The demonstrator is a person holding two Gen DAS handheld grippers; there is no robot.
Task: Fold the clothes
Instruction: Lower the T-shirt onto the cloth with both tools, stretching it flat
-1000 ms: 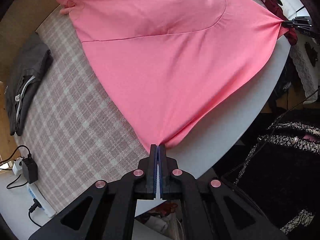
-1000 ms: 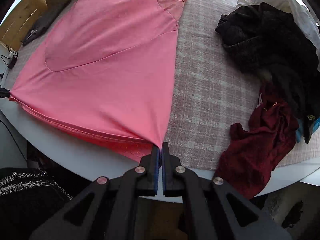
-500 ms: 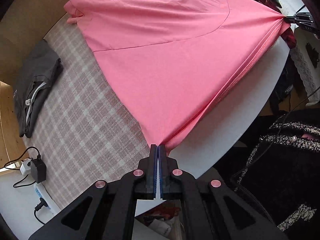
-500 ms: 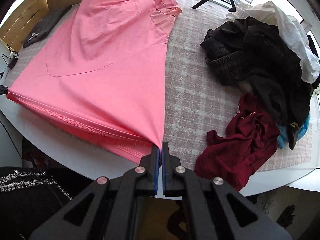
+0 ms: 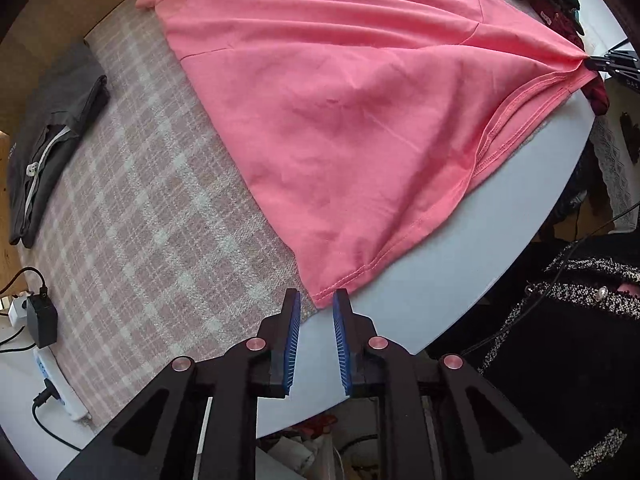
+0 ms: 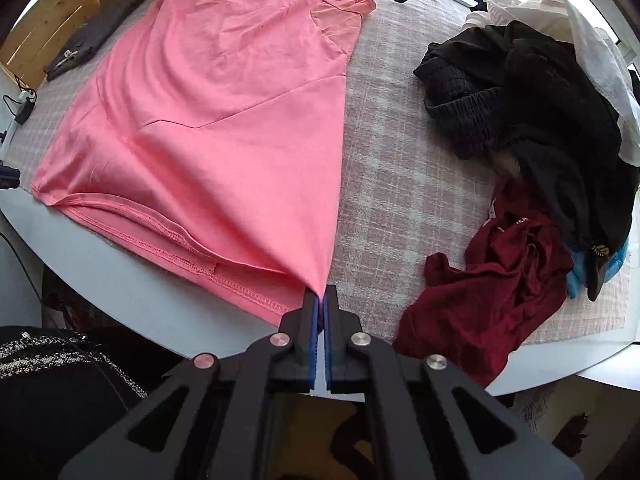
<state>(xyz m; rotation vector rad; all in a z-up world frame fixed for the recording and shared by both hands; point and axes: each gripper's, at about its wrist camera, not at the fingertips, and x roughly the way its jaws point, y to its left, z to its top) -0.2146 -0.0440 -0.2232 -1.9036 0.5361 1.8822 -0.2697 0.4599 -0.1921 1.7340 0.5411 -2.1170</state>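
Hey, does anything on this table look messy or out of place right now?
Yes. The pink shirt hangs over the table edge with its hem bunched, and dark clothes and a maroon top lie crumpled at the right.

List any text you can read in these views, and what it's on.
None can be read for certain.
Maroon garment: white lettering near its top, too small.
Folded grey garment: small white tag and faint edge print, blurred.
Black garment: yellow emblem at its lower end, no letters legible.
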